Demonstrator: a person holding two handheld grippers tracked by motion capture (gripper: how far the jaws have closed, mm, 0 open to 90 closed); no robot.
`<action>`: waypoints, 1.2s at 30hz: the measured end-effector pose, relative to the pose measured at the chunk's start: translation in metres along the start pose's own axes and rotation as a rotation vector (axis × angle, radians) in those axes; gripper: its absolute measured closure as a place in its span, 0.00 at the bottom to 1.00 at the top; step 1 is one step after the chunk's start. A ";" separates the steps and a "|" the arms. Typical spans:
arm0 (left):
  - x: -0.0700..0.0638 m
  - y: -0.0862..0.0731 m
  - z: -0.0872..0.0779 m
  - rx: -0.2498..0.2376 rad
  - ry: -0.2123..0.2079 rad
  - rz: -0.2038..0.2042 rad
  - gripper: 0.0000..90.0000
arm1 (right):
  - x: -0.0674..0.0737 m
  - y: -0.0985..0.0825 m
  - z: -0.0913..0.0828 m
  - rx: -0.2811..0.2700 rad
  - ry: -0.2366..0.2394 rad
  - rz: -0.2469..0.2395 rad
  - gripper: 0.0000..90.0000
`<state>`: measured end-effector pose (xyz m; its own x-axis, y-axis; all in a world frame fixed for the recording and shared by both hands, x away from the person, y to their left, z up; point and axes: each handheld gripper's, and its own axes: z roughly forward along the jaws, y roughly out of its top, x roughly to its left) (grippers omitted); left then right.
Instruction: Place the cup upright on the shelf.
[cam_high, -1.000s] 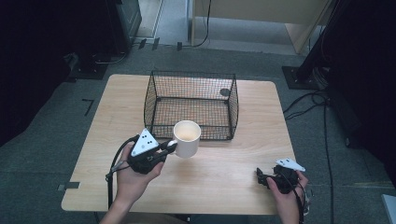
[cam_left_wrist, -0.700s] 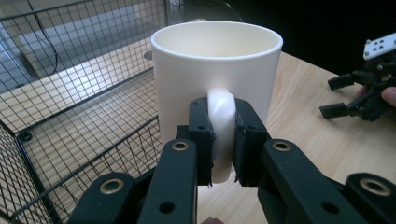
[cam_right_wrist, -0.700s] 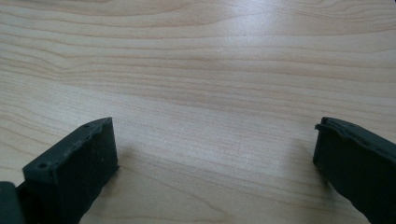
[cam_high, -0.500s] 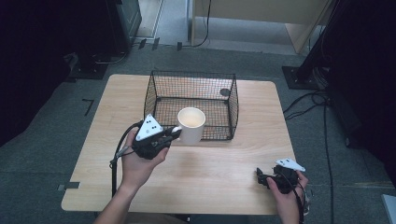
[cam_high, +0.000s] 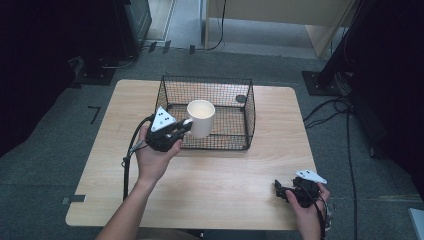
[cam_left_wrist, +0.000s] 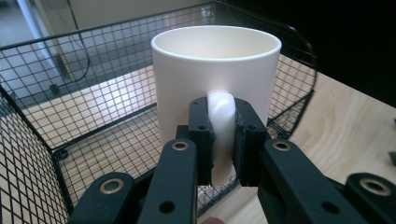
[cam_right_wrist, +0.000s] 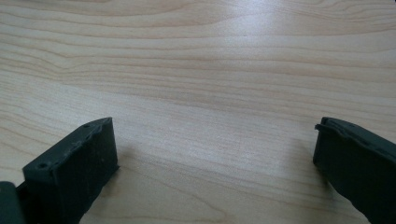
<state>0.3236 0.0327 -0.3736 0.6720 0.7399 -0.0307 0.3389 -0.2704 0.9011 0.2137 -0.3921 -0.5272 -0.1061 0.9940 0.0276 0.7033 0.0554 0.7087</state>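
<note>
A white mug hangs in the air over the front left part of a black wire basket. My left gripper is shut on the mug's handle, with the mug upright and its mouth facing up. My right gripper rests low at the table's front right, its jaws wide apart over bare wood with nothing between them.
The wooden table has free surface in front of the basket. A small dark round object lies inside the basket at its back right. Cables and dark stands are on the floor around the table.
My left gripper has lifted the mug and carried it forward and right, from in front of the basket to above its front left part. The right gripper has stayed put.
</note>
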 end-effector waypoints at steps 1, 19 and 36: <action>0.004 0.000 0.006 -0.004 0.011 -0.012 0.90 | 0.000 0.000 0.000 -0.001 0.000 0.000 0.00; 0.027 -0.008 0.058 -0.006 0.111 -0.090 0.90 | 0.000 0.000 0.000 0.000 0.000 0.002 0.00; 0.040 -0.015 0.086 0.102 0.173 -0.144 0.90 | 0.000 0.000 0.000 0.000 0.004 -0.002 0.00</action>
<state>0.4020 0.0134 -0.4259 0.4921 0.8674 -0.0733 0.4938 -0.2088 0.8441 0.2138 -0.3921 -0.5272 -0.1100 0.9935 0.0289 0.7035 0.0573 0.7084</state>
